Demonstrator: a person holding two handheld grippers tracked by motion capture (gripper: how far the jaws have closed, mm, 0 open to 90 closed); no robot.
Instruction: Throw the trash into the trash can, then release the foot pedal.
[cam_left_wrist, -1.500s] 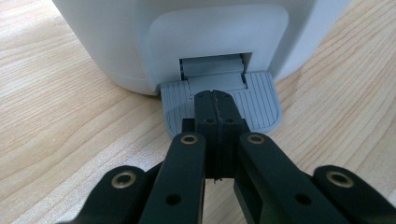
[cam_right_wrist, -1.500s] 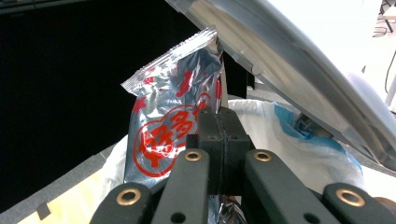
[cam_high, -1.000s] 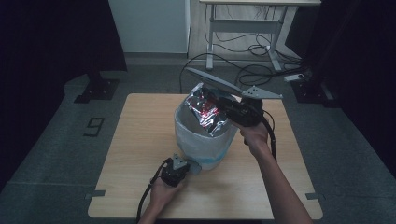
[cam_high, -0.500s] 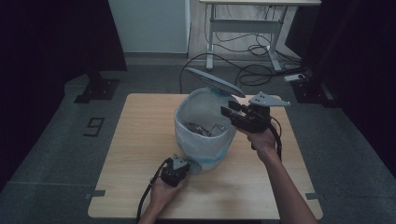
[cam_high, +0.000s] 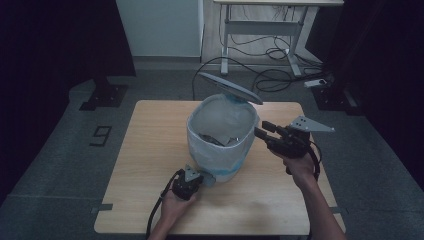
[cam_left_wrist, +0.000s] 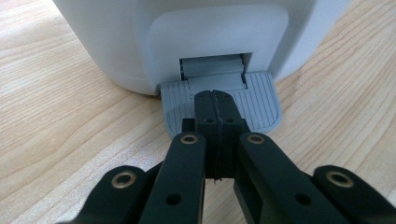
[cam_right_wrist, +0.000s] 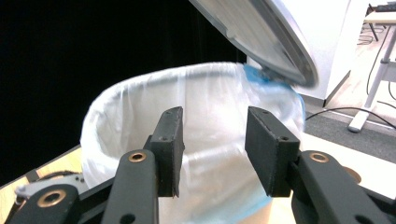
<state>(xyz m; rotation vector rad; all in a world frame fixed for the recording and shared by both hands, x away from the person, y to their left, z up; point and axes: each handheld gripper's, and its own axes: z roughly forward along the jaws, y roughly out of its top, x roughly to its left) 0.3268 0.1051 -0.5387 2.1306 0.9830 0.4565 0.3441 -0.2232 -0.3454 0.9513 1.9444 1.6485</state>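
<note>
A white pedal bin (cam_high: 220, 142) with a plastic liner stands mid-table, its grey lid (cam_high: 230, 87) tipped up and crumpled waste (cam_high: 215, 139) lying inside. My left gripper (cam_high: 199, 176) is shut, its tips (cam_left_wrist: 215, 100) resting on the grey ribbed pedal (cam_left_wrist: 261, 100) at the foot of the bin (cam_left_wrist: 116, 37). My right gripper (cam_high: 262, 129) hovers just right of the rim, facing the liner (cam_right_wrist: 121, 107) under the raised lid (cam_right_wrist: 261, 32). Its jaws (cam_right_wrist: 212, 144) have just been opening and stand open, with nothing between them.
The wooden table (cam_high: 150, 150) has bare room left and right of the bin and along its front edge. Behind it on the floor are a desk frame (cam_high: 227, 45) and loose cables (cam_high: 270, 80). A stand base (cam_high: 102, 95) sits at the back left.
My right gripper has pulled back from above the bin opening to its right side and dropped lower. The shiny thing seen at its jaws is gone from them. The left gripper stayed put.
</note>
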